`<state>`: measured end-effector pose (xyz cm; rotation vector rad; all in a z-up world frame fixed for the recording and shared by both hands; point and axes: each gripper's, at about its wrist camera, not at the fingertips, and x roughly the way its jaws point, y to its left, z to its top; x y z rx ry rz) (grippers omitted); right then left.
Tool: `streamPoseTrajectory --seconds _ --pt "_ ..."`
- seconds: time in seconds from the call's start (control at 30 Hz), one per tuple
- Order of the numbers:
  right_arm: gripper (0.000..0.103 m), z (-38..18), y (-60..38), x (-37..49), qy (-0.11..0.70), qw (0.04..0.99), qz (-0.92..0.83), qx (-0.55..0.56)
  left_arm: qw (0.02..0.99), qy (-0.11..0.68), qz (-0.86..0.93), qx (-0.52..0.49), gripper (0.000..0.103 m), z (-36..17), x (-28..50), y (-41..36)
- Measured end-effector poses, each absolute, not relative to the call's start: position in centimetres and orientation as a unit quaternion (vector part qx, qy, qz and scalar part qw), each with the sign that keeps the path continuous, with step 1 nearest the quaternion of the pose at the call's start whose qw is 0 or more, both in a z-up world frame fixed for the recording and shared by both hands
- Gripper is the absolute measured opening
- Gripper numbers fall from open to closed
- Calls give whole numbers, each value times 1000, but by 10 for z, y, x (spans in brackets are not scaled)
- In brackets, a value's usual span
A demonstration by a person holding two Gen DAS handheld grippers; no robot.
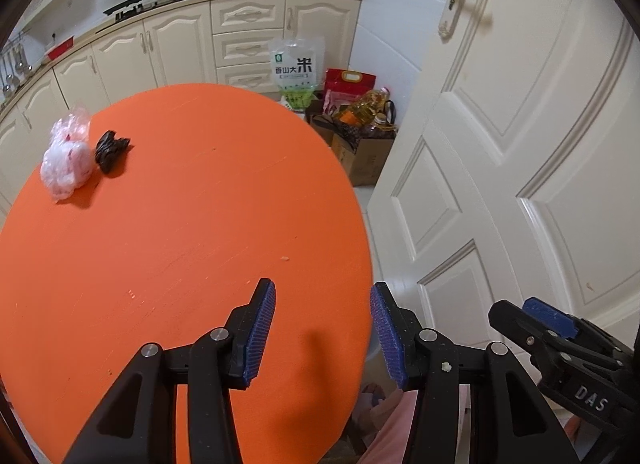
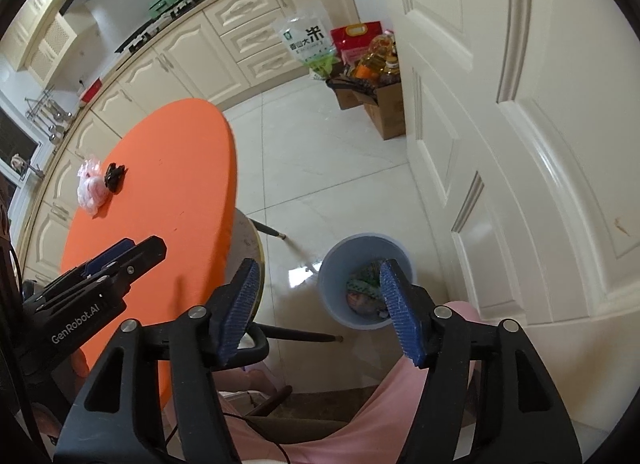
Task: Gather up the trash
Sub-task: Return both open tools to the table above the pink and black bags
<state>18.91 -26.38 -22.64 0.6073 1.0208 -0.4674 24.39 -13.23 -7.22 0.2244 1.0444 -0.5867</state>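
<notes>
Trash remains in two lumps on the orange counter (image 1: 180,204): a crumpled pink-and-white plastic bag (image 1: 66,162) and, touching its right side, a small black wad (image 1: 112,150), both near the far left edge, well apart from either tool. The blue bin (image 2: 366,280) stands on the tiled floor just off the counter's near edge, beside the person's pink-clad leg, so that a piece carried off the top can be dropped straight down into it; crumpled wrappers already lie inside.

The right hand-held gripper (image 2: 316,304) hangs over that bin with its blue pads apart and nothing between them, which suggests a release there. The left hand-held gripper (image 1: 322,332) hovers above the counter's near edge, jaws apart and empty, angled down at the surface. Judging by the layout, either tool must cross most of the counter to reach the two lumps.
</notes>
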Motion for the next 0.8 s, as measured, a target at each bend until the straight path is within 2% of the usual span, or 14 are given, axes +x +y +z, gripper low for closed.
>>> streamPoseTrajectory --seconds 0.2,0.23,0.27,0.3,0.43,0.5,0.63,0.8 --pt "77 -217 -238 198 475 815 -213 254 825 491 -262 93 47 -63 241 -102" --pt "80 -217 -234 200 476 816 -209 252 827 491 -259 90 48 -63 240 -96" --pt "87 -216 -231 202 475 818 -205 249 828 491 -256 87 50 -62 240 -89" --pt "89 -215 -226 204 474 821 -203 245 830 491 -252 83 53 -60 239 -83" --pt "89 -213 -206 217 483 824 -188 230 841 483 -231 74 56 -55 237 -59" --pt "93 -213 -196 225 486 825 -182 224 844 482 -224 67 61 -55 235 -49" --pt "94 -211 -174 241 490 829 -169 211 855 471 -207 60 62 -50 233 -19" --pt "96 -207 -147 268 497 835 -150 182 872 454 -174 59 69 -44 233 23"
